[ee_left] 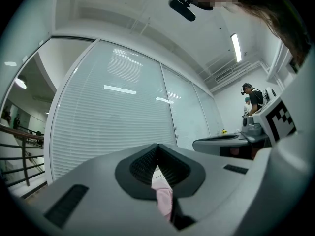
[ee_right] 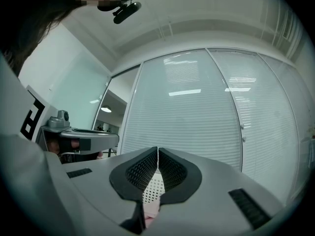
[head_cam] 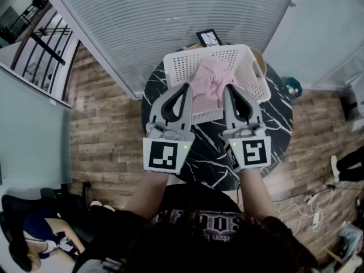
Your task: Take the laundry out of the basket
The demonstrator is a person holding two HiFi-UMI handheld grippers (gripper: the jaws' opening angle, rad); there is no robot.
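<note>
A white perforated laundry basket (head_cam: 205, 54) stands on a round black marble table (head_cam: 270, 124). Crumpled pink laundry (head_cam: 209, 78) lies inside it. My left gripper (head_cam: 185, 87) and right gripper (head_cam: 228, 89) are held side by side over the basket's near wall, tips above the pink cloth. Both are shut with nothing between the jaws. In the left gripper view the gripper (ee_left: 158, 146) has its jaws meeting at the tip, and pink laundry (ee_left: 163, 195) shows through the gap behind the tips. In the right gripper view the gripper (ee_right: 157, 149) is shut too, with the basket's mesh (ee_right: 155, 186) showing through.
White blinds (head_cam: 170, 16) run behind the table. A marker card (head_cam: 209, 37) lies behind the basket and a teal object (head_cam: 293, 87) sits on the wood floor at right. Cables (head_cam: 310, 206) trail at lower right, a chair (head_cam: 34, 226) at lower left.
</note>
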